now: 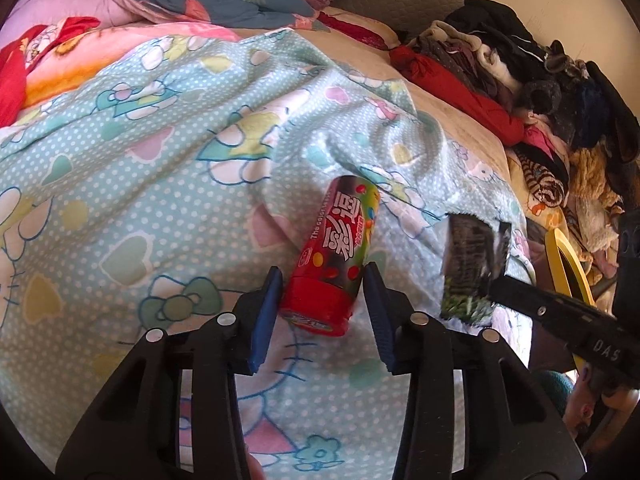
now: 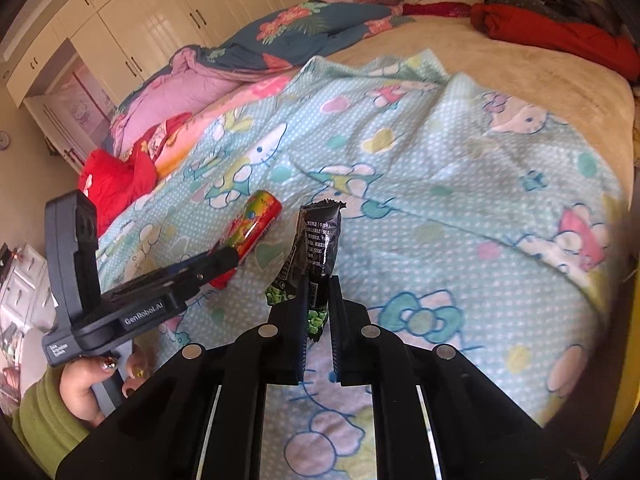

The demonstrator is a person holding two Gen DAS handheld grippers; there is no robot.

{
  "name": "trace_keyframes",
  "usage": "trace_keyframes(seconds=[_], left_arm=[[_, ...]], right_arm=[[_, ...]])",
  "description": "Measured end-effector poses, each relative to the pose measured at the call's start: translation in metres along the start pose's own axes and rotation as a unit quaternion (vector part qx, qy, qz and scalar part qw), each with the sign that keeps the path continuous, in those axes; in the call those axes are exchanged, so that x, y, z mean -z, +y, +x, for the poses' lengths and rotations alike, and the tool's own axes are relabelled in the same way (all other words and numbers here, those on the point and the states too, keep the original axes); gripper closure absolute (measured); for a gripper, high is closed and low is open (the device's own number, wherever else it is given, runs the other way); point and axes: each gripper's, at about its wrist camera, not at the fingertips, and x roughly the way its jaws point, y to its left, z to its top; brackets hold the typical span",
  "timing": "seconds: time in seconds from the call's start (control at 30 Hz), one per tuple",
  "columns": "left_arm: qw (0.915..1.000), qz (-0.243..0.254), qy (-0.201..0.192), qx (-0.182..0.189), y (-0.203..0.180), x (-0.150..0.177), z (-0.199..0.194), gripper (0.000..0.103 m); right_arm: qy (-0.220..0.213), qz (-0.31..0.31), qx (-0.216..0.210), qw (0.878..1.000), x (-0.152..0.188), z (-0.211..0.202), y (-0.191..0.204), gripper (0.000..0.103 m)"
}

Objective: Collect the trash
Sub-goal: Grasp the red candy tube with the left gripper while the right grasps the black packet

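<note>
Left gripper (image 1: 324,280) spread around candy tube (image 1: 340,248) | right gripper (image 2: 319,300) pinching black wrapper (image 2: 318,240) | clothes pile (image 1: 540,92) nearby

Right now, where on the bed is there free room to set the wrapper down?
Free: the dotted blanket right of the black wrapper, and the beige sheet beyond it up to the red garment. Crowded: left of the wrapper, where the candy tube lies at the left gripper; clothes pile along the far edge.

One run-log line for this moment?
left gripper: open around candy tube | right gripper: shut on black wrapper | blanket
</note>
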Motion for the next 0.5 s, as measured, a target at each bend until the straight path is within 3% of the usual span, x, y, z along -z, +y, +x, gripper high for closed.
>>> trace_keyframes(seconds=[0.5], left_arm=[[0.9986,0.041,-0.004,0.032,-0.065,0.004,0.000,0.073]], right_arm=[[-0.058,0.029,0.051,0.997,0.002,-0.067,-0.050,0.093]])
